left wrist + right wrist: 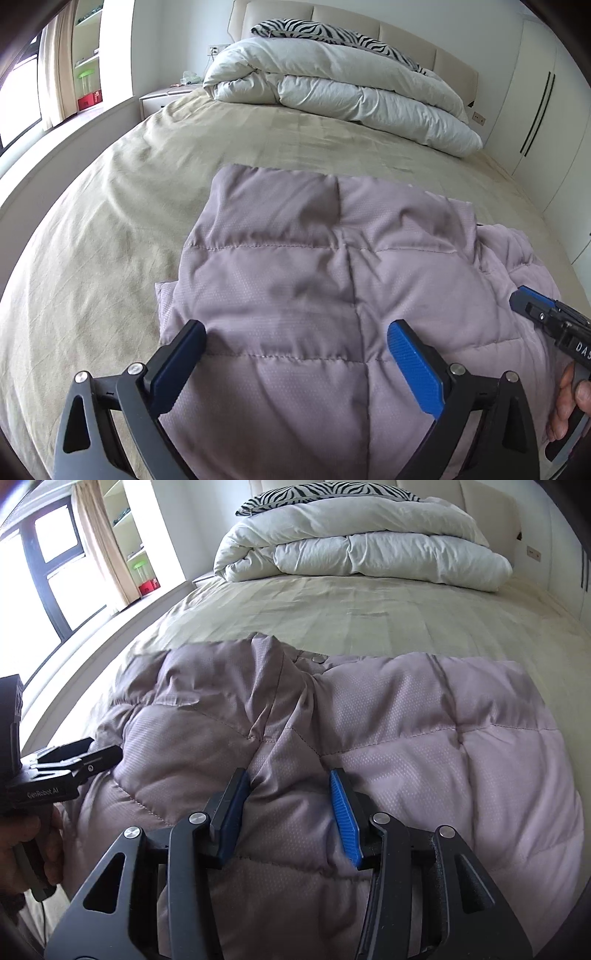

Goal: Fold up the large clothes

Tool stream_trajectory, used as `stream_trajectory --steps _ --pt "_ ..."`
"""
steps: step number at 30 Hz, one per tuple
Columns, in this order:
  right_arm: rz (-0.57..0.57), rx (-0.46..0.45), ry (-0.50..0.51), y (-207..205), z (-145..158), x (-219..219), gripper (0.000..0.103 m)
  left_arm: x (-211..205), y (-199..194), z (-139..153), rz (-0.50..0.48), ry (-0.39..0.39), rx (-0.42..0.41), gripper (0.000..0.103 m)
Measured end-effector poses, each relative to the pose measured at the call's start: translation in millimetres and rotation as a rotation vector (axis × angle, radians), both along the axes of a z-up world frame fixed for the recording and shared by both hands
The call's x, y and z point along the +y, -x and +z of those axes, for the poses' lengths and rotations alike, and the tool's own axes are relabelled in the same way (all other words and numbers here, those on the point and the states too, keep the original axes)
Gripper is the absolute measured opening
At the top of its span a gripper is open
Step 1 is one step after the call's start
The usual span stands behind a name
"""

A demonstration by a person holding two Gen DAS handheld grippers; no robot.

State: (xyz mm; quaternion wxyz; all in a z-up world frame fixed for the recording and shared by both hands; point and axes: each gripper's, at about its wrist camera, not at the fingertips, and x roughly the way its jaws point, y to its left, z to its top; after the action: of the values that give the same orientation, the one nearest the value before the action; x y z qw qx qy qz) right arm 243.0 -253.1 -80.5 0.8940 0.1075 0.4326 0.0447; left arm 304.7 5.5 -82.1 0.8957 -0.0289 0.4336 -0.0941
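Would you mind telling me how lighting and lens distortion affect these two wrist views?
Left wrist view: the window is blown out white, the bed bows under fisheye curvature, corners vignette dark. Right wrist view: the same window glare at left, the jacket evenly lit and sharp, soft shadow below the right gripper.

Black two-finger left gripper (295, 365), blue ribbed pads, silver pivot screws, right gripper (290, 816) alike (white lettering on bodies)

Bed (258, 147) covered by a creased beige sheet (110, 240), quilted mauve padded jacket (295, 277) laid on the near part, folded white duvet (332, 85) piled at the headboard end, zebra-print pillow (314, 31) seen behind it.
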Motion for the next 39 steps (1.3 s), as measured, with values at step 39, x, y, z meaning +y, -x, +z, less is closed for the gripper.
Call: stream_trajectory --steps 39 --pt "-0.187 -0.04 0.138 42.9 -40.7 -91.7 0.051 -94.2 14.3 -28.3 -0.186 0.021 -0.064 0.103"
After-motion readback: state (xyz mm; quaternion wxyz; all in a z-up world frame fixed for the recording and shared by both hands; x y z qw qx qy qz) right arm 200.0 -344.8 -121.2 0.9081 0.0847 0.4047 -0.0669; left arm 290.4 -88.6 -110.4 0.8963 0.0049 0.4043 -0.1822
